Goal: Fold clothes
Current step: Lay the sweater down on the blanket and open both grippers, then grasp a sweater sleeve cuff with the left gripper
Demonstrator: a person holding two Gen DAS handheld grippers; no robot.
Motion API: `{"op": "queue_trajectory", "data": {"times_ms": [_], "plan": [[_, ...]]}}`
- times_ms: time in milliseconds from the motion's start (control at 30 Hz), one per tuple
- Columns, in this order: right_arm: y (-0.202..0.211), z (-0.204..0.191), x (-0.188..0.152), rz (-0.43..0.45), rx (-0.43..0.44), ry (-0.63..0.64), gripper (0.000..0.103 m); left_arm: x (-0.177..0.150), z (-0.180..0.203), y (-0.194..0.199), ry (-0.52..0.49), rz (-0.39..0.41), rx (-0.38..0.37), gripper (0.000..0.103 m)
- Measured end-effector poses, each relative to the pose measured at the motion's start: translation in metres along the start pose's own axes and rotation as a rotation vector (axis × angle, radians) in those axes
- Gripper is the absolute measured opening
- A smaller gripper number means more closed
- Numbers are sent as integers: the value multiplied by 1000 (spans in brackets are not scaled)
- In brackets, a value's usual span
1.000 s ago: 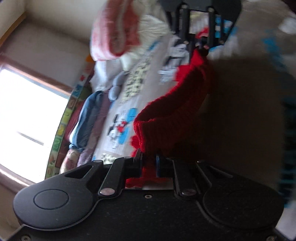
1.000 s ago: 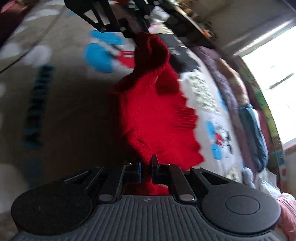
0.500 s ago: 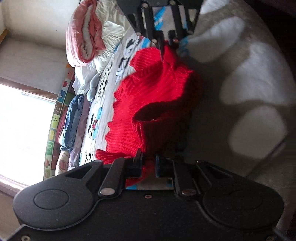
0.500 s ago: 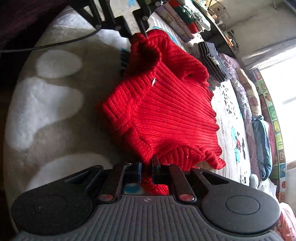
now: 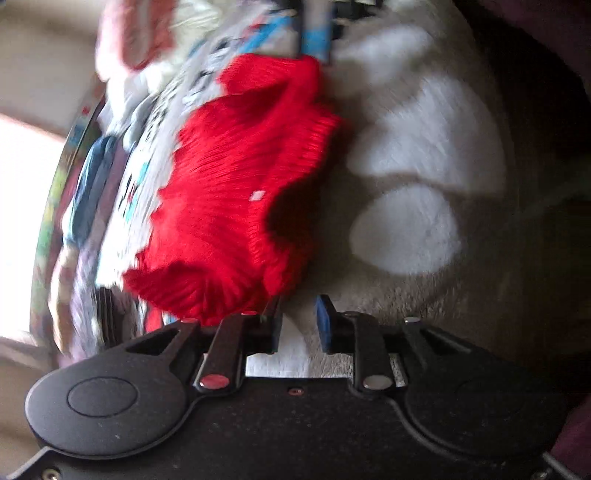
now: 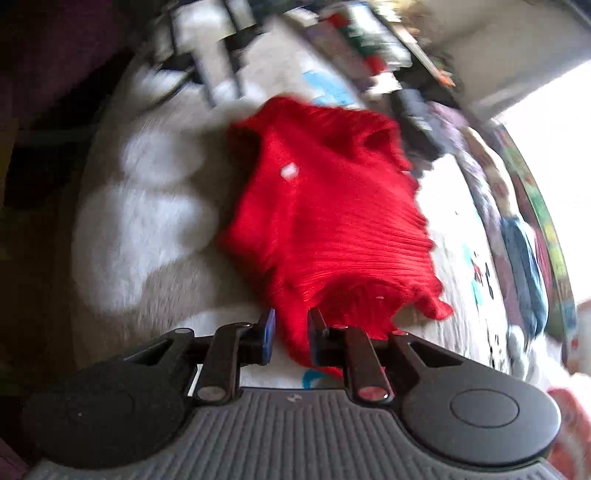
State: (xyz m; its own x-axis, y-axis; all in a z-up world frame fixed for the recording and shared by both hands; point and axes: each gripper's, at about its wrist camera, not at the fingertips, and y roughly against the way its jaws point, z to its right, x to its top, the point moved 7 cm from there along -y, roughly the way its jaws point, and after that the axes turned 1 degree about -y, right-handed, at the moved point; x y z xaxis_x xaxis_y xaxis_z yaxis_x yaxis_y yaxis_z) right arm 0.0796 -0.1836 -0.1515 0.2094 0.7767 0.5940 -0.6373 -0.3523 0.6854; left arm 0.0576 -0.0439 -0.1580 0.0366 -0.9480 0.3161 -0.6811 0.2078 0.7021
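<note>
Left wrist: sweater beyond tool.

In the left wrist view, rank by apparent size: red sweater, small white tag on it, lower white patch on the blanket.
1. red sweater
2. lower white patch, nearer the camera, yet clearly smaller
3. white tag, tiny

Premises: a home bedroom. Evidence: a bed with a cartoon-print sheet, a plush grey-and-white blanket, rolled bedding at the far end, folded clothes lined beside a bright window.
</note>
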Motion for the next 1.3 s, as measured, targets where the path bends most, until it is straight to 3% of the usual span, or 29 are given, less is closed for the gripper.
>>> {"op": "queue_trajectory", "data": {"times_ms": [100, 167, 200, 267, 367, 467, 533, 567, 667, 800, 933, 1033, 1067, 1100, 1133, 1200, 1300], "plan": [[4, 13, 6, 59, 8, -182, 20, 8, -28, 13, 252, 50, -14, 23], [7, 21, 9, 98, 14, -304, 21, 15, -47, 15, 446, 92, -26, 33], [8, 26, 11, 117, 17, -364, 21, 19, -55, 14, 544, 113, -31, 33], [11, 35, 15, 156, 22, -486, 21, 26, -66, 5, 747, 152, -54, 33], [8, 43, 14, 194, 33, -657, 21, 31, -63, -19, 963, 178, -60, 33], [-32, 17, -17, 103, 47, -750, 22, 26, -26, -61, 1008, 43, -114, 33], [-25, 10, -32, 188, 17, -799, 23, 38, -5, -56, 884, 69, -39, 36], [-21, 10, -37, 207, 21, -827, 24, 43, 0, -50, 837, 71, -49, 41], [-7, 15, -52, 292, 57, -924, 28, 41, -4, -35, 862, 120, -100, 43], [0, 20, -73, 369, 73, -1059, 28, 6, -36, -21, 1099, 174, -120, 43], [-3, 19, -72, 405, 68, -1057, 34, -39, -73, -9, 1379, 250, -109, 47], [12, 22, -62, 456, -93, -981, 36, -73, -95, -10, 1581, 296, -89, 51], [18, 24, -59, 474, -130, -963, 40, -82, -102, -11, 1628, 315, -95, 53], [21, 28, -57, 476, -166, -950, 53, -90, -109, -11, 1668, 336, -105, 56], [21, 32, -60, 462, -212, -943, 58, -97, -116, -12, 1709, 358, -115, 64], [15, 47, -80, 452, -221, -1048, 62, -109, -126, -18, 1753, 359, -123, 67], [4, 77, -129, 495, -162, -1372, 62, -121, -138, -39, 1826, 304, -194, 67]]}}
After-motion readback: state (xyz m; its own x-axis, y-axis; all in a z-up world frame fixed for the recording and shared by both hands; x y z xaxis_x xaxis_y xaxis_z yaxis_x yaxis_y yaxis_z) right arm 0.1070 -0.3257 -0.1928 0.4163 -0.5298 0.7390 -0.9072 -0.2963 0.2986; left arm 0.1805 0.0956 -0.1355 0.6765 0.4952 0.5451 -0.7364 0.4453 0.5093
